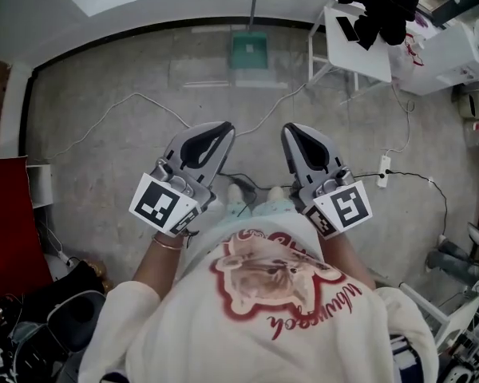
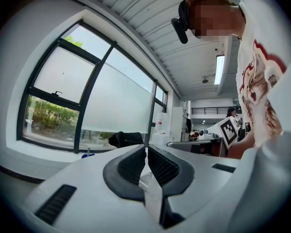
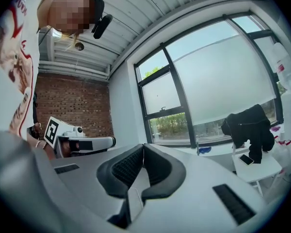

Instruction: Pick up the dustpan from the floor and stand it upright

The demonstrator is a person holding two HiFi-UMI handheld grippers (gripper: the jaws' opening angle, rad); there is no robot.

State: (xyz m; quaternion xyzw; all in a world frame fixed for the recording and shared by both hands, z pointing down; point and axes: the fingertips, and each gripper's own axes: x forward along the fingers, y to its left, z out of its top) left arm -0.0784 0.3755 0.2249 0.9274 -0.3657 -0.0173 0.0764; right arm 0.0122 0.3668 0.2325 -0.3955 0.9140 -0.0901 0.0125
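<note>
Floor [image 1: 104,158]: bare concrete, matt, rough, mottled grey. Dustpan [image 1: 249,50]: green plastic with a slight sheen; its thin handle [image 1: 254,2] looks like metal. Left gripper [image 1: 223,128] and right gripper [image 1: 291,129]: matt grey plastic shells with black ribbed rubbery pads [image 2: 131,166]. Marker cube [image 1: 164,203]: matt black-and-white print. Sweatshirt [image 1: 303,349]: soft cream cloth, red print. Table [image 1: 359,50]: smooth, white. Brick wall [image 3: 72,106]: rough, red. Window glass [image 3: 223,81]: frosted.

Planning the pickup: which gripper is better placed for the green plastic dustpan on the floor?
Left, marginally: the green plastic dustpan lies slightly nearer the left gripper; the right gripper is equally shut and empty.
</note>
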